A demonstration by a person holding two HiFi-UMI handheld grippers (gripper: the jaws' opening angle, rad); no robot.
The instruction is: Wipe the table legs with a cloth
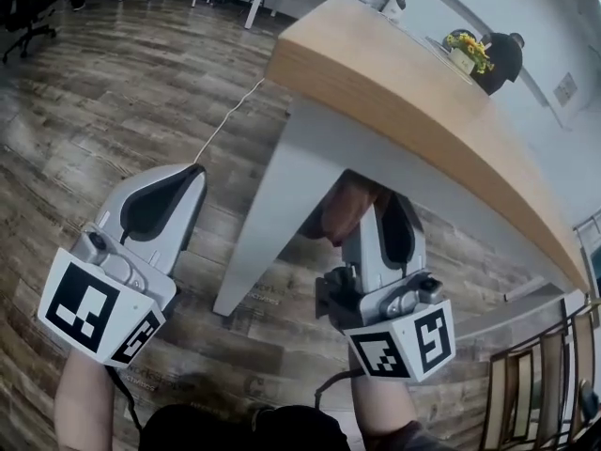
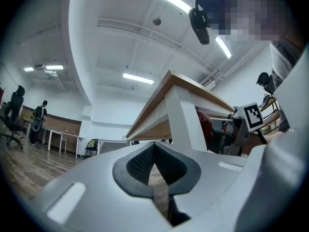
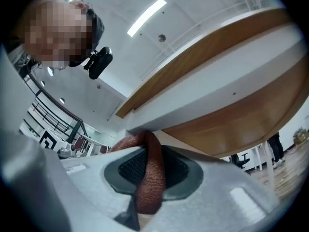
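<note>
The left gripper [image 1: 191, 173] hung near the floor, its fingers closed on nothing, apparently kept clear. The right gripper [image 1: 383, 205] had its fingers clamped on the rust-brown cloth [image 1: 346, 209], which was raised behind the white table leg [image 1: 272, 209] just under the wooden worktop [image 1: 394, 73], probably to rub the leg's inner face.

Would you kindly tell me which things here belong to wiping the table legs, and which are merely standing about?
For the job:
- cloth, clamped in the right gripper
- white table leg
- left gripper, shut, empty

Standing about:
- yellow flowers on the tabletop
- black office chair
- white cable on the floor
</note>
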